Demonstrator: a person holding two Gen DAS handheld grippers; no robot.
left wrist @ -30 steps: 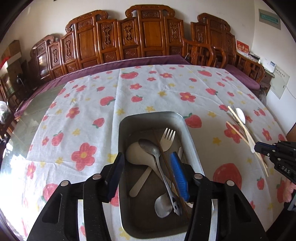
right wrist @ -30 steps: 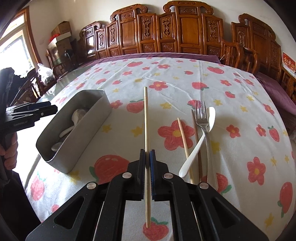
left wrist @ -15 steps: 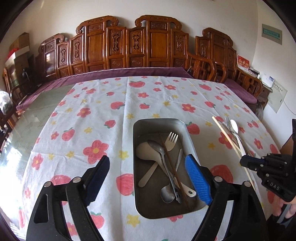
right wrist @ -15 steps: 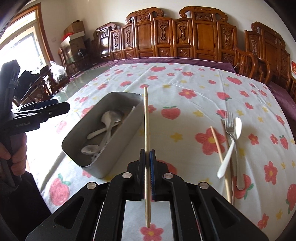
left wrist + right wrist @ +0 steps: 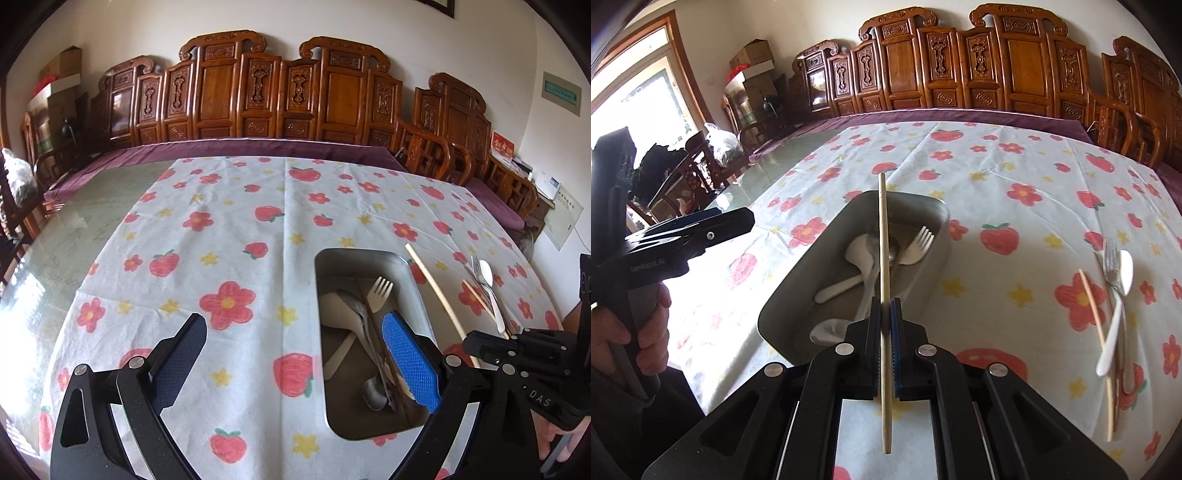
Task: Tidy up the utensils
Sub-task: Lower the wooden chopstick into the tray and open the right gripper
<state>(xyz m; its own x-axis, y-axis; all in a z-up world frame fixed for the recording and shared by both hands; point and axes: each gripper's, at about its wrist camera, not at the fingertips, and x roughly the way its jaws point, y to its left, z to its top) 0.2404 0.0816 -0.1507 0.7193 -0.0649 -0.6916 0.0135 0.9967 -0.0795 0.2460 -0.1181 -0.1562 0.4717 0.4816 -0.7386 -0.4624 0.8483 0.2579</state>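
One chopstick (image 5: 884,280) above tray rim (image 5: 827,229)

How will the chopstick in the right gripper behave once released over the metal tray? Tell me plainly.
The chopstick looks thin, straight and rigid, so it probably stays stiff. It looks light. Being slim and seemingly round, it may roll or bounce in the metal tray among the spoons.

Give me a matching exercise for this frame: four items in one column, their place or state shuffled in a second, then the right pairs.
Items:
1. left gripper
2. right gripper
3. white fork
4. metal fork

States:
A. lying in the metal tray
B. lying on the tablecloth beside a white spoon
C. jaws wide apart, nothing between them
D. clamped on a light chopstick

Pairs: 1-C, 2-D, 3-A, 4-B
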